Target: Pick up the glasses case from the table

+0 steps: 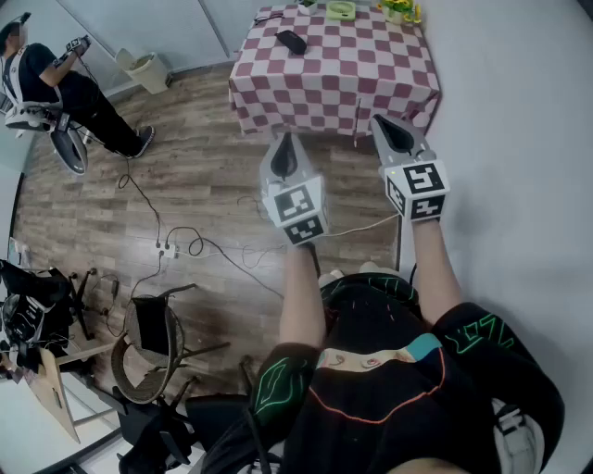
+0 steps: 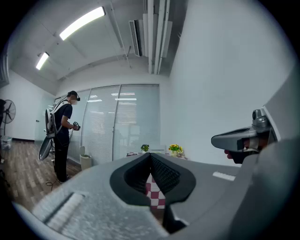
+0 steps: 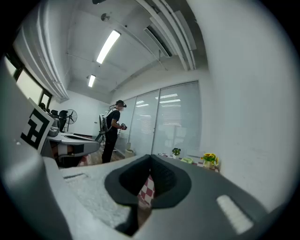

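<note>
I am at the approach step; the pick itself is not yet begun. The glasses case (image 1: 291,41), dark and long, lies on the surface (image 1: 389,88), which is covered in red-and-white checks. It is in the far left part of the surface, well apart from both my tongs.

I hold the left tongs (image 1: 283,153) and the right tongs (image 1: 394,132) in front of me, about level, near the front edge of the surface but not over it. Both tongs are pressed together and pinch nothing. In each gripper view only the checks of the surface show through the small gap behind the tips.

In my judgement, the next move calls for going closer and bringing one pair of tongs over the case. Then I must spread them wide enough for its body and turn them across its short side.

I count one glasses case, one surface and two tongs. At the far edge of the surface there are one green dish (image 1: 341,10), one pot of yellow flowers (image 1: 400,8) and one small green plant (image 1: 306,5). One other person (image 1: 42,69) is far at the left, away from the surface.
</note>
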{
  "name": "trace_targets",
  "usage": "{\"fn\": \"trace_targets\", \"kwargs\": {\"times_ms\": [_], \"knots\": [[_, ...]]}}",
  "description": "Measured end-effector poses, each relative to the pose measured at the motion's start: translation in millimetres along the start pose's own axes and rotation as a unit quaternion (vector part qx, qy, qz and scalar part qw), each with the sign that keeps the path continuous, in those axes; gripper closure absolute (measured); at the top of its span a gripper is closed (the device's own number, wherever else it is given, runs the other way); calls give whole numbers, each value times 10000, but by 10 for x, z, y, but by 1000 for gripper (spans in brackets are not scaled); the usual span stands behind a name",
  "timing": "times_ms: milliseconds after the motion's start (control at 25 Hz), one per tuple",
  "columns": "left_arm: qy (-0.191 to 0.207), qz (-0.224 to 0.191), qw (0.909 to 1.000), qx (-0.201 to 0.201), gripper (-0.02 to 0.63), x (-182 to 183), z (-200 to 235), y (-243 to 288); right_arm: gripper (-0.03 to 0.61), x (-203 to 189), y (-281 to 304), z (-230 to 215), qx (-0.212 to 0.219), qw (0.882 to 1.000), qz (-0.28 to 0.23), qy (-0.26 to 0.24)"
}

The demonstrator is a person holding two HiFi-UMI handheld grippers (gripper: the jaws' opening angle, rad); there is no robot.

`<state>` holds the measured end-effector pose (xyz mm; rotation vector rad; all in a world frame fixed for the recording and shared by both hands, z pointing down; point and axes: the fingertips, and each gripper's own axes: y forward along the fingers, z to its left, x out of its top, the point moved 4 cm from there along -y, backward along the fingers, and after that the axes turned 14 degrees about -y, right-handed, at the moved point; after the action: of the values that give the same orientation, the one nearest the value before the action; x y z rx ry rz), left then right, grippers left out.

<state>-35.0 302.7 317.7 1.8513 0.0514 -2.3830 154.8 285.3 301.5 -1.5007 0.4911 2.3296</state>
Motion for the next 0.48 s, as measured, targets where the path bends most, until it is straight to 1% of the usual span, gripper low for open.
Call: {"fn": "trace_targets", "kwargs": {"times_ms": [120,320,480], "knots": [[5,-26,10000,-36,604,12,-29,13,575,5,-4,-48,-75,9998,-19,196],[-42,-88,9999,-27,604,47,60,77,575,-19,48,-84,-165,9996,22,243],[-94,-161,9998,8,604,135,135,150,575,56,105,-106,-187,9996,-46,204]]}}
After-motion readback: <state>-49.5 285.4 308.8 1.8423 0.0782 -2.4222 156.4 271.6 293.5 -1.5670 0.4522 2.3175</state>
